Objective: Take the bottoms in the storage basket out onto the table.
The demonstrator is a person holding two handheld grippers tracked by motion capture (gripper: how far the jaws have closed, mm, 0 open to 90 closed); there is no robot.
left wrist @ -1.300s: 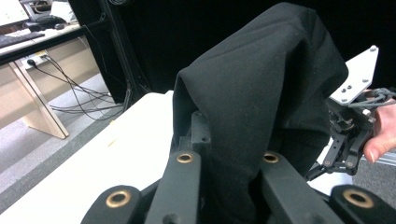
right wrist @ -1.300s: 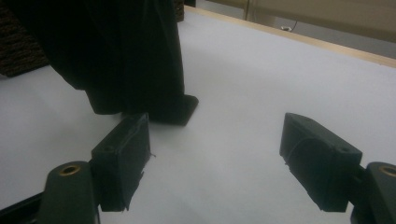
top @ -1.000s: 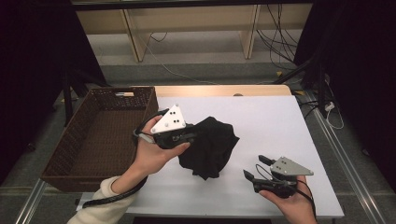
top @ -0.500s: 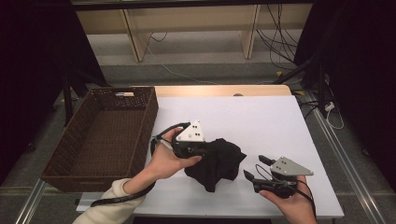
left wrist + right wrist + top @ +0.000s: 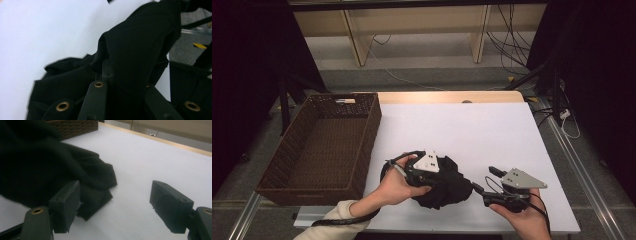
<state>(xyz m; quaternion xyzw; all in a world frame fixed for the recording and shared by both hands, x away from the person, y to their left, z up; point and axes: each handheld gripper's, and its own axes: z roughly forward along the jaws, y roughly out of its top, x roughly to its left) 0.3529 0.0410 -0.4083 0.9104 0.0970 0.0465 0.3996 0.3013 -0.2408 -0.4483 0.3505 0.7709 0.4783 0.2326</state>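
fingers, high view: left gripper (image 5: 447, 176) is clamped on the black cloth (image 5: 447, 187), its jaws buried in the folds; right gripper (image 5: 484, 182) has its jaws spread wide with nothing between them.
cloth, high view: bunched in a dark heap on the white table (image 5: 472, 130), lower centre of the frame, touching the tabletop.
hands, high view: left hand (image 5: 399, 184) comes in from the bottom edge just left of the heap; right hand (image 5: 522, 220) sits at lower right, its gripper tips just beside the cloth's right edge.
basket, high view: brown wicker basket (image 5: 319, 150) at the left of the frame, beside the table surface, apart from the cloth.
left gripper view: black jaws rise from the bottom centre, close together, with a raised fold of cloth pinched between them; white table in the upper left.
right gripper view: two black pads stand well apart at lower left and lower right, bare white table between them; cloth in the left half, a folded corner just beside the left pad (image 5: 66, 205); basket at the top left edge.
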